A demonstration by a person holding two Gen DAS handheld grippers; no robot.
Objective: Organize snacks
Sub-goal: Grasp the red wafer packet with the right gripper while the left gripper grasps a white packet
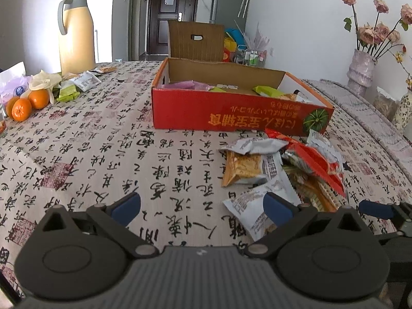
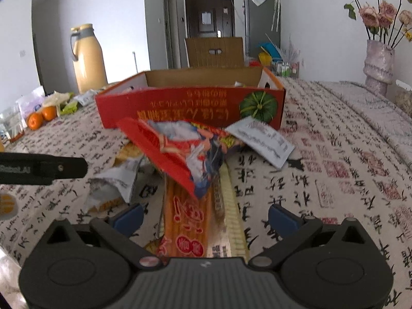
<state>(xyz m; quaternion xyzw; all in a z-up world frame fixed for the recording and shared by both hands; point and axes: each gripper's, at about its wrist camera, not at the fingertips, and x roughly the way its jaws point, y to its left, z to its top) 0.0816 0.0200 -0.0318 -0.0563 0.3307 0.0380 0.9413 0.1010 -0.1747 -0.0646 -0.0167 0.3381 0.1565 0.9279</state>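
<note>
Both tongs held released — left tongs (image 1: 202, 207) near the snack pile (image 1: 283, 170), right tongs (image 2: 206, 217) straddling an orange packet (image 2: 188, 221); red box (image 1: 231, 113) set farther back.

Open red cardboard box (image 1: 239, 113) on calligraphy-print tablecloth (image 1: 103, 159), wrapped snacks inside. Heap of foil snack packets (image 1: 280, 170) just before it. Tan thermos jug (image 1: 76, 32) far left behind 3 oranges (image 1: 27, 104); lilac ribbed vase (image 1: 360, 70) far right.
</note>
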